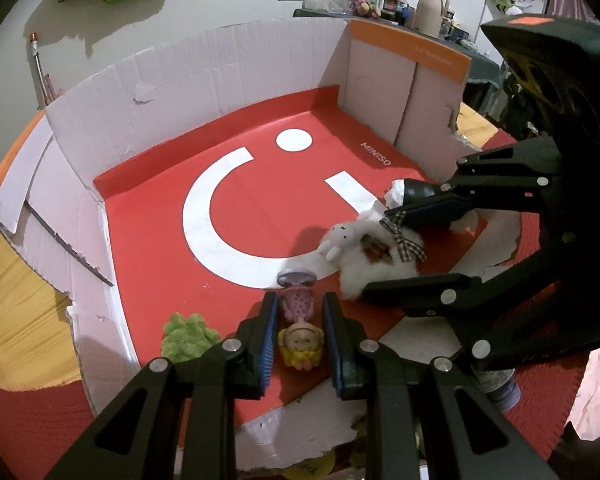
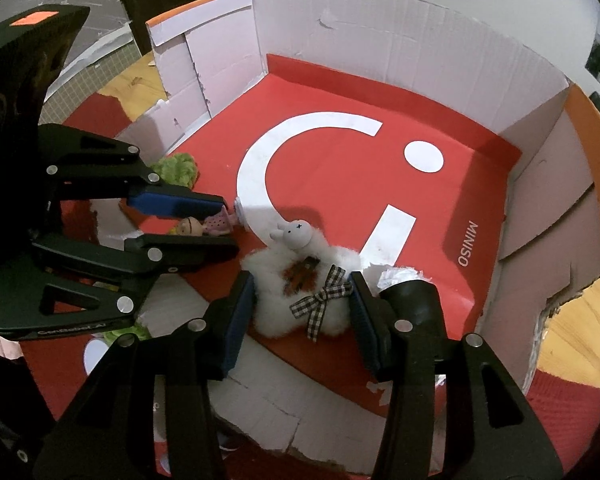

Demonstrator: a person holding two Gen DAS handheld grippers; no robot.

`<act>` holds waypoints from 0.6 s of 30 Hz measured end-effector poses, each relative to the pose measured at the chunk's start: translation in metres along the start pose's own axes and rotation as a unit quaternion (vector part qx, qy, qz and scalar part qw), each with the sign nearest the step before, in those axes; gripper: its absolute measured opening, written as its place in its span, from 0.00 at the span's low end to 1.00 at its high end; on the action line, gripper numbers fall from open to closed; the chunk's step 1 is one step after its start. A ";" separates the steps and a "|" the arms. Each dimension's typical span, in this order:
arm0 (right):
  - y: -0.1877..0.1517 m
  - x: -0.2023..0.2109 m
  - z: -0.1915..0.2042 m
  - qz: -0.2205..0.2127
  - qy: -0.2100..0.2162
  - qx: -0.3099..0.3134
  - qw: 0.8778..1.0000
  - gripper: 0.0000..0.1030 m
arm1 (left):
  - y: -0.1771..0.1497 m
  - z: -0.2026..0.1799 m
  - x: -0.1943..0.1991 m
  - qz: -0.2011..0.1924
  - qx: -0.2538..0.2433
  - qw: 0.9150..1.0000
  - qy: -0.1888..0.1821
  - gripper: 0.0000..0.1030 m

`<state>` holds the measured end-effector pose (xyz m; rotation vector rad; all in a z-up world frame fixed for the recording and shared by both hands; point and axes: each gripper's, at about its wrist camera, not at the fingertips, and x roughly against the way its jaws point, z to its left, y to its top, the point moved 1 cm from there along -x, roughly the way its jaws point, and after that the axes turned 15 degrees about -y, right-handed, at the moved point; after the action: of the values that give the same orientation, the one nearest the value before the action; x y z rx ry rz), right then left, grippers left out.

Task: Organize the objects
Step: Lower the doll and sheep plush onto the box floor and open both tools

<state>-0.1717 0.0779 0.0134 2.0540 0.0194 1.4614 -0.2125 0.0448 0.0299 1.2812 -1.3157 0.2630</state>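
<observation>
A small doll (image 1: pixel 300 336) in a pink dress, with a round clear base, lies between the blue pads of my left gripper (image 1: pixel 300 300), which is shut on it just above the box's red floor. The right wrist view shows the doll (image 2: pixel 196 226) pinched in that same left gripper (image 2: pixel 228 222). To its right, a fluffy white bunny plush (image 2: pixel 300 284) with a checked bow rests on the floor. My right gripper (image 2: pixel 300 280) has a pad pressed against each of its sides. In the left wrist view the bunny (image 1: pixel 364 252) sits between the right gripper's (image 1: pixel 376 252) fingers.
Both toys are inside a shallow cardboard box (image 1: pixel 220 80) with white walls and a red floor bearing a white smile logo. A green plush (image 1: pixel 188 336) lies by the left wall. A black object stuffed with white paper (image 2: pixel 404 284) sits against my right finger. Wooden table (image 1: pixel 16 280) surrounds the box.
</observation>
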 end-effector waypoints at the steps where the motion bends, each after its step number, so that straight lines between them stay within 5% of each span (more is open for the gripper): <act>1: 0.000 0.000 0.000 0.000 -0.001 0.001 1.000 0.46 | 0.000 0.000 0.000 0.000 0.000 1.000 0.000 0.22; 18: 0.004 0.001 0.001 -0.002 -0.012 0.010 1.000 0.48 | 0.000 0.000 0.000 -0.001 0.002 1.000 -0.001 0.24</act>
<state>-0.1714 0.0743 0.0157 2.0860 0.0283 1.4404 -0.2124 0.0451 0.0296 1.2856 -1.3158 0.2643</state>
